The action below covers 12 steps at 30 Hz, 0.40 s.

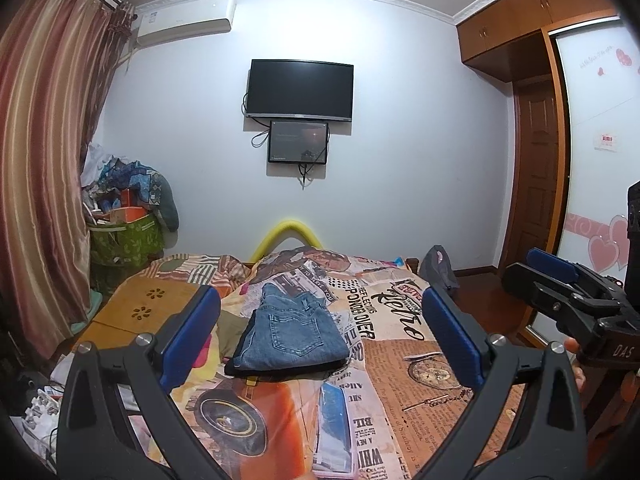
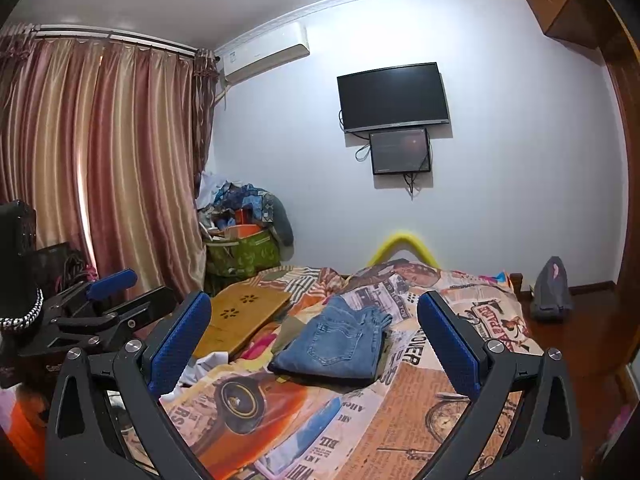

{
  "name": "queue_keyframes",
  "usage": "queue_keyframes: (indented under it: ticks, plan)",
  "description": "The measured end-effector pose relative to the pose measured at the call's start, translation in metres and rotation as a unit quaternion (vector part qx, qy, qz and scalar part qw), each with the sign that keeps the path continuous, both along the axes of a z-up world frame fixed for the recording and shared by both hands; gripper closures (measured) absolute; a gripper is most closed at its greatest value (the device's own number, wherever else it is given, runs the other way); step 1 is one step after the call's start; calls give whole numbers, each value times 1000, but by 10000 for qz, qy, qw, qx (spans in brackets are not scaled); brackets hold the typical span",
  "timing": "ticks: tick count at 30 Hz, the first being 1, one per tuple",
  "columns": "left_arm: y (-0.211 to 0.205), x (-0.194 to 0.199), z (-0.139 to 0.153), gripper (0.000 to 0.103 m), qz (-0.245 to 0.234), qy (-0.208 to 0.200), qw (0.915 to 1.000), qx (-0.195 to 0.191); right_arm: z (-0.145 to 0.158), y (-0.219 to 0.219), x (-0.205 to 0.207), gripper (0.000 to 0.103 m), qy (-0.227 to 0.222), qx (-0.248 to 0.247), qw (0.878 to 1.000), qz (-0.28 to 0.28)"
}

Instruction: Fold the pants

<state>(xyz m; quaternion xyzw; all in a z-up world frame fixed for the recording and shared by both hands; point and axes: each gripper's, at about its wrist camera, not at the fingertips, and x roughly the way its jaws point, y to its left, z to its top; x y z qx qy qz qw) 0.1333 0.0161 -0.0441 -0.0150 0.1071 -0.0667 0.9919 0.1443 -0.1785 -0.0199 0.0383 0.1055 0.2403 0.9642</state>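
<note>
I see the blue jeans folded small, mid-bed on the printed bedspread | left gripper and right gripper wide apart, holding nothing | folding looks done

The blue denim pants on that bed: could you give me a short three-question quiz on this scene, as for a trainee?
1. True or false: the blue denim pants lie folded on the printed newspaper-pattern bedspread.
2. What are the left hand-held gripper and right hand-held gripper holding? A) the pants B) nothing C) a pillow
3. Fill in: beside the pants, on the bed, lies a flat ____ board with flower-shaped cutouts.

Key: 1 true; 2 B, both stand open above the bed; 3 wooden.
</note>
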Motion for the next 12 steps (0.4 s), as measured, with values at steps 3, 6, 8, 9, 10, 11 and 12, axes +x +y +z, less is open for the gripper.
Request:
queue_keyframes:
  ticks: [3,6,8,9,10,11,12]
  plan:
    - [-2,0,0,1,-22,3,10000,24,0,0,0,0,4,4,10000,-1]
    - [-2,-1,-1,1,-36,-5,10000,20,0,0,0,0,8,8,10000,3]
    - [-1,-1,1,1,-55,-11,10000,14,-1,0,0,0,5,2,10000,-4]
    - [-1,-1,1,1,-57,-12,10000,16,-1,0,0,0,9,1,10000,-3]
    - [-1,-1,1,1,-53,-15,10000,18,-1,0,0,0,17,-1,10000,-5]
    - [-1,-1,1,1,-58,-11,10000,13,-2,0,0,0,24,1,10000,-6]
    - [-1,-1,1,1,-59,-6,10000,8,-2,0,1,0,32,2,10000,-1]
